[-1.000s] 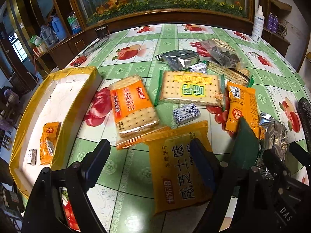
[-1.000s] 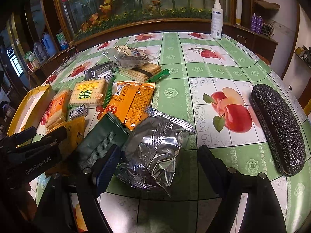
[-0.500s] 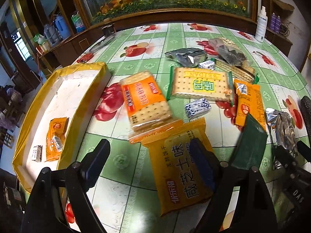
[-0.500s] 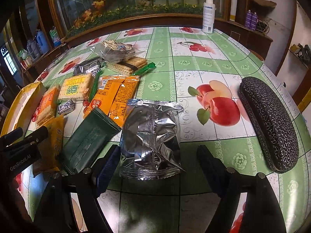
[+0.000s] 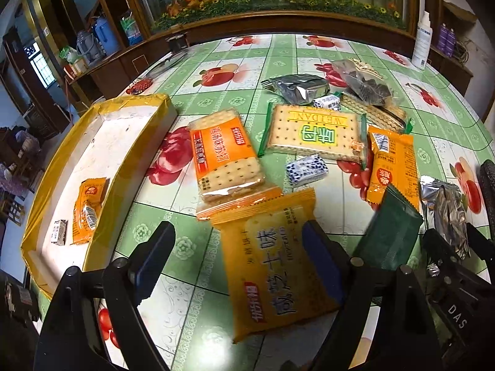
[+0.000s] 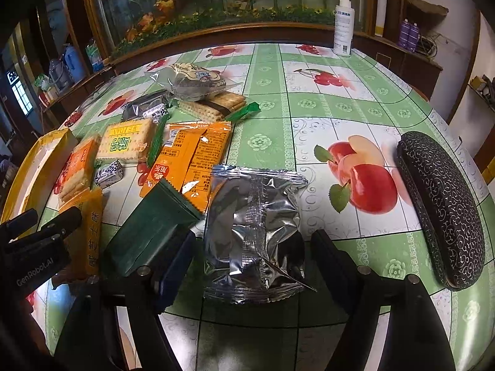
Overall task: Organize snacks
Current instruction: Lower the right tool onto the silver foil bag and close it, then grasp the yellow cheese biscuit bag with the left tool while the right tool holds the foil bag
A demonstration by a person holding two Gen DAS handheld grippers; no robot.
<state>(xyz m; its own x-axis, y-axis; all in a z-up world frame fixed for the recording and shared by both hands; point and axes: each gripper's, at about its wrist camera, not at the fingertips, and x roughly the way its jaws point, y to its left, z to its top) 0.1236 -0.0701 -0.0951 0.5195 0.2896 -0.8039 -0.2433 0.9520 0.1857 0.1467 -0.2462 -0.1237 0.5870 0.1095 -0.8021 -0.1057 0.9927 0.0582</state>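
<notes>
My left gripper (image 5: 238, 262) is open above the table, over a yellow cracker packet (image 5: 278, 262) that lies flat. My right gripper (image 6: 253, 262) is open, its fingers on either side of a silver foil packet (image 6: 256, 232) on the table. A dark green packet (image 6: 151, 228) lies left of the foil one. Beyond lie an orange cracker pack (image 5: 222, 157), a green-edged cracker pack (image 5: 315, 133), orange packets (image 5: 389, 160) and a small blue-white sweet (image 5: 306, 170). A yellow-rimmed white tray (image 5: 139, 154) at the left holds an orange packet (image 5: 88, 207) and a small sachet (image 5: 58, 232).
A black patterned glasses case (image 6: 442, 207) lies at the right. More snacks, a silver bag (image 5: 297, 88) and a clear bag (image 5: 362, 83), lie at the far side. A white spray bottle (image 6: 343, 27) stands at the table's back edge by a wooden cabinet.
My left gripper has drifted left and nearer the yellow packet. My right gripper has moved in so the silver foil packet lies flat between its open fingers.
</notes>
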